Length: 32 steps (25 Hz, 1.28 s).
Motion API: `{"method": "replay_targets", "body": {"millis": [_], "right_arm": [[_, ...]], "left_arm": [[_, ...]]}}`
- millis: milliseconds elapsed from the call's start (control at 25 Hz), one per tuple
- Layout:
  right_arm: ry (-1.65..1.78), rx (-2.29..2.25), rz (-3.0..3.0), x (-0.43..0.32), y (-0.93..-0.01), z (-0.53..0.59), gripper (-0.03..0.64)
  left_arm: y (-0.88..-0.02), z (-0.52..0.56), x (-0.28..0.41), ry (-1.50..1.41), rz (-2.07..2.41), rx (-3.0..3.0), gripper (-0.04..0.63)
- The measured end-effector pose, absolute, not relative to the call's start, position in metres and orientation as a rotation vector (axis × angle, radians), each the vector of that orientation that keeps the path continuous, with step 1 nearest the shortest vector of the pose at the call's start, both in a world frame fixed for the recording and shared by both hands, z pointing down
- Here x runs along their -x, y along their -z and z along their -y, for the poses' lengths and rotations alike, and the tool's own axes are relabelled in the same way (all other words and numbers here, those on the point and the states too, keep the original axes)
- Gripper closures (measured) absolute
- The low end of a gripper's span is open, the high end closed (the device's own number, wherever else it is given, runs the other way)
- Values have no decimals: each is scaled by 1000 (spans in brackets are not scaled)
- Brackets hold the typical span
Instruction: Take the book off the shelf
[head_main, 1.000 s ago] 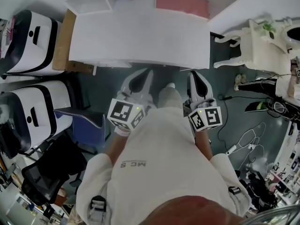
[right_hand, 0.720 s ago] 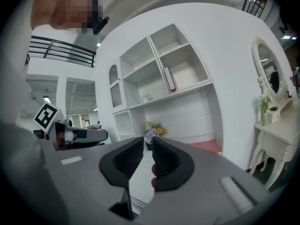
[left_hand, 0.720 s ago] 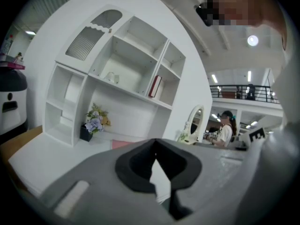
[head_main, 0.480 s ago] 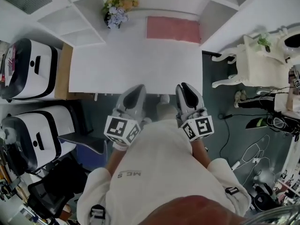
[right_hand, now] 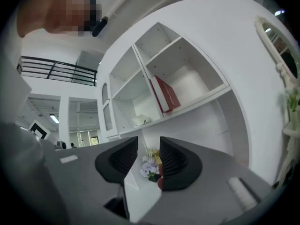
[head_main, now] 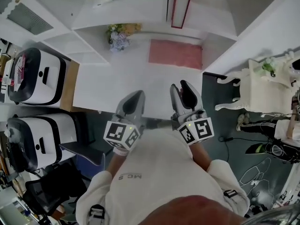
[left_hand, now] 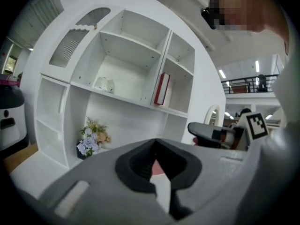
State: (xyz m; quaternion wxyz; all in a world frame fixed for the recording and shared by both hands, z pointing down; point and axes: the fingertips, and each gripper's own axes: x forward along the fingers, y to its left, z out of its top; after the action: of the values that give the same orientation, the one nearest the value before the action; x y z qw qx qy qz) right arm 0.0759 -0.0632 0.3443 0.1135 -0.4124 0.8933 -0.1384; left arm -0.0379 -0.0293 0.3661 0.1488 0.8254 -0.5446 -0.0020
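Standing upright in an upper compartment of the shelf (head_main: 140, 14), the red book (head_main: 180, 6) is waiting untouched, well apart from both tools. The right gripper (right_hand: 149, 151) has just been opening its jaws, nothing between them; the left gripper (left_hand: 154, 146) is pressing its jaws together, empty. Reaching, gripping, pulling out: all remaining.

Shelf (left_hand: 125, 74) smooth matt white; book (left_hand: 161, 89) cover perhaps glossy

Red book (left_hand: 162, 89) upright vs. divider, upper compt. of white shelf (left_hand: 117, 46).
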Motion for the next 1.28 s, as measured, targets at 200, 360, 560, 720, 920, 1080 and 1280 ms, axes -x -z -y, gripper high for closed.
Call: {"method": "replay_targets", "body": {"millis": [200, 360, 560, 720, 920, 1080, 1280], "right_arm": [[297, 1198, -2596, -76, -313, 97, 471], [223, 1272, -2581, -73, -301, 114, 451], [167, 1367, -2599, -60, -293, 135, 399], [69, 1458, -2532, -56, -270, 150, 387], [-40, 1533, -2491, -45, -242, 169, 358], [-92, 1604, -2434, -44, -222, 187, 342], [-173, 1697, -2415, -42, -208, 218, 327]], "left_arm": [[-359, 63, 32, 19, 1590, -2364, 595], [-352, 81, 33, 30, 1544, -2378, 595], [-347, 98, 42, 50, 1488, -2416, 595], [-335, 108, 51, 74, 1436, -2465, 595], [-324, 117, 60, 100, 1404, -2510, 595], [-313, 124, 65, 138, 1398, -2524, 595], [-312, 130, 69, 124, 1395, -2522, 595]]}}
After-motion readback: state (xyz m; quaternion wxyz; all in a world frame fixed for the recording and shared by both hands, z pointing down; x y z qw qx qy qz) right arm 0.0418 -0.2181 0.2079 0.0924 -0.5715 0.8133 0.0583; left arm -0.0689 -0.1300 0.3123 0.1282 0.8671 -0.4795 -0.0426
